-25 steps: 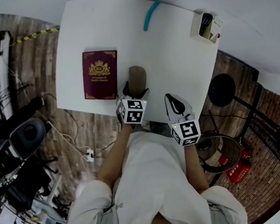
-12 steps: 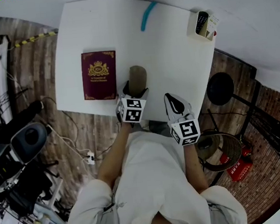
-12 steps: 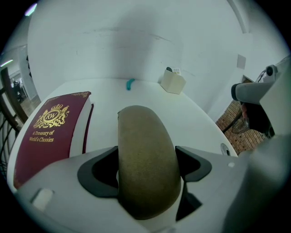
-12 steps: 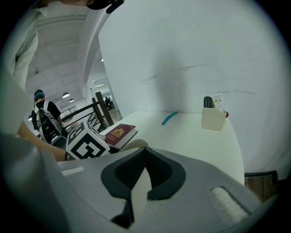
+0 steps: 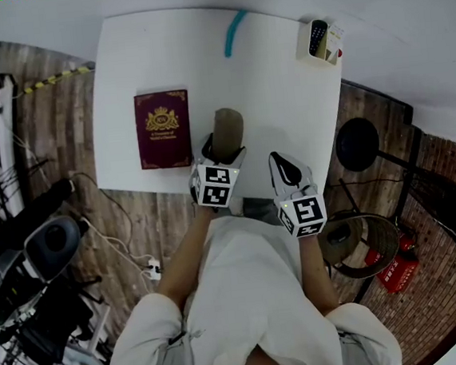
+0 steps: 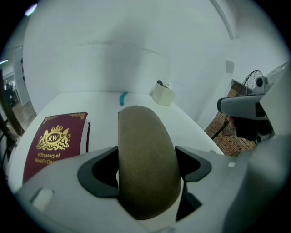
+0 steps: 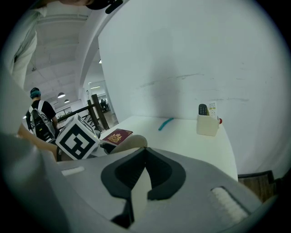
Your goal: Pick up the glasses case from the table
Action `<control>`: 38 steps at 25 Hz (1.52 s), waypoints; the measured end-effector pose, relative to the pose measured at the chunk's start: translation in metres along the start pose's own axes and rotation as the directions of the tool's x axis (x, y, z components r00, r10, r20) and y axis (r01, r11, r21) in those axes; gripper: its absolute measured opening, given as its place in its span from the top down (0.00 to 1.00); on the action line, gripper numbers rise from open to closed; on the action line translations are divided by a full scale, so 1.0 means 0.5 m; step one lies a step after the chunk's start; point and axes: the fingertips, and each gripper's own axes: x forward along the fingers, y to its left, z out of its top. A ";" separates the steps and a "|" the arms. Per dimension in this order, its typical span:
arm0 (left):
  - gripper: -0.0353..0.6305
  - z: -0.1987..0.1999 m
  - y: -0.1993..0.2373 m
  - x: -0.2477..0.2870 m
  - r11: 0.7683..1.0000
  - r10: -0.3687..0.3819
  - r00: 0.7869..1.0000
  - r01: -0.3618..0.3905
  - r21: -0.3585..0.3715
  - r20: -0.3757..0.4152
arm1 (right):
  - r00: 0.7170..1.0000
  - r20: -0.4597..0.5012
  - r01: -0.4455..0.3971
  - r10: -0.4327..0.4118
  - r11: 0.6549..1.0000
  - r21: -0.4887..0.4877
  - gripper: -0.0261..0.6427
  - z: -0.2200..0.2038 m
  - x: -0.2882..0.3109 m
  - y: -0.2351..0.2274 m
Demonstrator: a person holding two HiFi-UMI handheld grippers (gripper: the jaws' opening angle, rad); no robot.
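Observation:
The glasses case (image 5: 227, 130) is an olive-brown oblong at the near edge of the white table (image 5: 291, 91). My left gripper (image 5: 223, 148) is shut on its near end. In the left gripper view the case (image 6: 145, 150) fills the gap between the two dark pads and points away over the table. I cannot tell whether it rests on the table or hangs just above it. My right gripper (image 5: 284, 166) is to the right of the case at the table's front edge, shut with nothing in it (image 7: 142, 169). The case (image 7: 129, 142) shows to its left.
A maroon book (image 5: 163, 129) lies left of the case. A teal pen-like thing (image 5: 234, 31) lies at the far edge. A cream holder (image 5: 320, 42) with a remote stands at the far right corner. A black stool (image 5: 358, 145) stands right of the table.
The left gripper keeps its hold on the case and the right gripper stays put. The head view has shifted a little, so the table sits slightly lower in the picture.

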 end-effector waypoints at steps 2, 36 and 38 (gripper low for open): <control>0.34 0.016 0.001 -0.015 1.000 -0.009 1.000 0.009 0.009 0.024 | 1.000 0.015 0.013 -0.013 1.000 -0.002 0.95 0.007 -0.005 0.003; 0.34 0.288 0.022 -0.334 0.974 -0.146 0.894 0.056 0.218 0.423 | 0.943 0.301 0.187 -0.139 0.973 -0.135 0.95 0.234 -0.099 0.074; 0.34 0.290 0.024 -0.353 0.974 -0.149 0.886 0.055 0.220 0.439 | 0.938 0.317 0.196 -0.142 0.970 -0.145 0.96 0.248 -0.111 0.085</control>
